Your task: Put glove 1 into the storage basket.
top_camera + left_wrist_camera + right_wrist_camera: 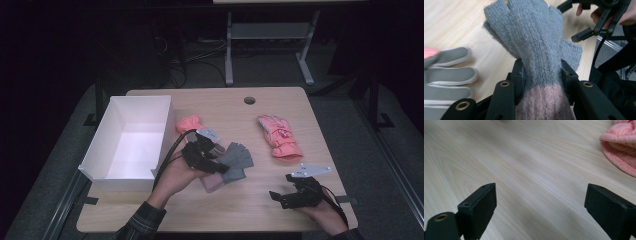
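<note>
Wood table (280, 200) w/ white box (131, 142), pink gloves (279, 136).

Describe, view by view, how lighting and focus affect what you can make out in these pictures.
High view: lit pale wooden table, surroundings nearly black. Left gripper view: grey knitted fingerless glove sharp, the grey-and-white padded glove at the edge soft. Right gripper view: black fingers blurred, pink ribbed glove cuff slightly soft.

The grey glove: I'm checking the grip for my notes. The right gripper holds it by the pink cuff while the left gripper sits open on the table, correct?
No, the sides are swapped. The left gripper holds the grey glove by the cuff, as the left gripper view shows; the right gripper sits open.
</note>
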Demonstrator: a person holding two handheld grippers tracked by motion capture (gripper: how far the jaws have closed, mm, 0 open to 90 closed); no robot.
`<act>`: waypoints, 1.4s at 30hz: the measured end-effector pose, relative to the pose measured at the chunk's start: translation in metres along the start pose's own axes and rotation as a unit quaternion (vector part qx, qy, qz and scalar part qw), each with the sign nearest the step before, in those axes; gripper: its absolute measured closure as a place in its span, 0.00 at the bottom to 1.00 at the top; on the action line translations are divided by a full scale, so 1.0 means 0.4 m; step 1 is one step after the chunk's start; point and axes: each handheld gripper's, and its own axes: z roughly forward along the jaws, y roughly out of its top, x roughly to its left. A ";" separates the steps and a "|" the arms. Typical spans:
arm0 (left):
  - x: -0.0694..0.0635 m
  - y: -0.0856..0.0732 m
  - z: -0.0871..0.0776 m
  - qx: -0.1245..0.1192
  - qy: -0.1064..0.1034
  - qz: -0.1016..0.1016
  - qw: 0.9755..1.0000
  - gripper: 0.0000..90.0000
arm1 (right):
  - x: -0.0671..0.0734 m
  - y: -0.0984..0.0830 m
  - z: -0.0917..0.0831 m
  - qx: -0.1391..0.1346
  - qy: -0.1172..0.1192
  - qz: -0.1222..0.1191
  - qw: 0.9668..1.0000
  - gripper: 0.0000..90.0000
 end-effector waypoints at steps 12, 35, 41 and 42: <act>0.048 -0.007 -0.139 -0.051 0.033 -0.026 0.998 0.71 | -0.004 -0.001 0.003 -0.002 -0.002 0.005 1.000 0.11; 0.173 -0.139 -0.364 -0.115 0.146 -0.116 0.976 0.71 | -0.009 0.010 0.010 -0.008 0.003 0.001 1.000 0.12; 0.223 -0.194 -0.411 -0.131 0.179 -0.153 0.963 0.71 | -0.007 0.012 0.014 -0.005 0.005 -0.001 1.000 0.12; 0.230 -0.199 -0.413 -0.128 0.181 -0.155 0.963 0.71 | -0.007 0.012 0.013 -0.007 0.005 0.000 1.000 0.12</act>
